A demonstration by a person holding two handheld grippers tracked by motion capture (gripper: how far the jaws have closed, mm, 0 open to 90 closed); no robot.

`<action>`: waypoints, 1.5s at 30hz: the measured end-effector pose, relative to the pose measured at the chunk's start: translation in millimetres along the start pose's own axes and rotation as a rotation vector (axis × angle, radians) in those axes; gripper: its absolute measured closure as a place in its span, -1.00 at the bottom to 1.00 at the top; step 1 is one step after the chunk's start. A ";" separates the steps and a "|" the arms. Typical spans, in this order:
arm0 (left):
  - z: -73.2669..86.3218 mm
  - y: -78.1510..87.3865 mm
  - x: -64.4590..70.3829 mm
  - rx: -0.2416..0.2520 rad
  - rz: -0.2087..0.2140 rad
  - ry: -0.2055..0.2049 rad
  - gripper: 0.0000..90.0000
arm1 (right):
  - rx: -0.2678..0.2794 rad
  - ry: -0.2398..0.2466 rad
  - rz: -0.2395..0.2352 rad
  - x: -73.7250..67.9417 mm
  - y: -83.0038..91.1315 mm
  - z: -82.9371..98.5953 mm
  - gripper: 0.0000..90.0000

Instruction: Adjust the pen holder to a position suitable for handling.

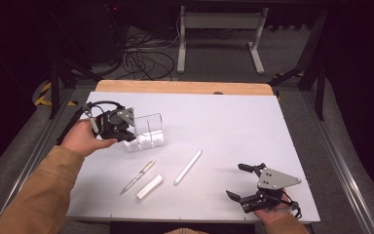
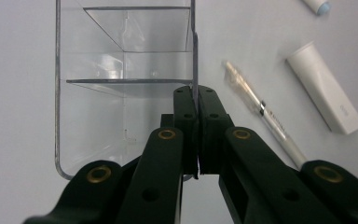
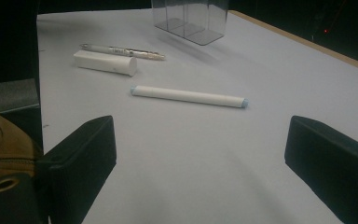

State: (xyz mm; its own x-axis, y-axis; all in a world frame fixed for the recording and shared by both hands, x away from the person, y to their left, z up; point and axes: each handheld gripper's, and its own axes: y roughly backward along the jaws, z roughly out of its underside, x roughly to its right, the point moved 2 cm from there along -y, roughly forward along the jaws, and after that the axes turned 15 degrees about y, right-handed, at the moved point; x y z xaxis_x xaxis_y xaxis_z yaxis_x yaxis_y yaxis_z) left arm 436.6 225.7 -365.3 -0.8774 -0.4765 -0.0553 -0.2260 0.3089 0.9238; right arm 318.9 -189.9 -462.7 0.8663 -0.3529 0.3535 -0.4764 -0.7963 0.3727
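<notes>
Left gripper (image 1: 126, 127) is pinching one wall of the single clear organizer (image 1: 148, 131), jaws pressed together on the thin acrylic; the box is sitting at the table's (image 1: 233, 122) left-middle. Right gripper (image 1: 243, 183) is resting near the front right edge, jaws spread wide, gripping nothing. Three loose items are lying between them: one pen (image 1: 137, 177), one white cap-like block (image 1: 150, 187), one white stick (image 1: 188, 167).

Left gripper (image 2: 196, 100) clamped on the thin side wall of a clear plastic organizer (image 2: 93, 70), jaws pressed together over its edge. Inner dividers visible through the transparent walls, all resting on a white table (image 2: 14, 93). Just beside the jaws, a clear pen (image 2: 263, 114); beyond it a white rectangular cap (image 2: 324, 93) and the tip of a white stick (image 2: 318, 5).
</notes>
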 end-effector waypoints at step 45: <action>-78.5 -55.5 3.5 -0.082 0.078 -0.163 0.84 | 0.006 -0.027 0.035 -6.0 19.6 6.0 -0.80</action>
State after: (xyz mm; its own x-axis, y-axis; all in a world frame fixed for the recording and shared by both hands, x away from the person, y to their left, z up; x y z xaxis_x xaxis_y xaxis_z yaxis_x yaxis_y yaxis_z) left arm 479.3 142.2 -387.1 -0.9493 -0.3124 -0.0364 -0.1250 0.2685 0.9551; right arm 305.3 -206.3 -462.6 0.8530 -0.3934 0.3429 -0.5054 -0.7864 0.3552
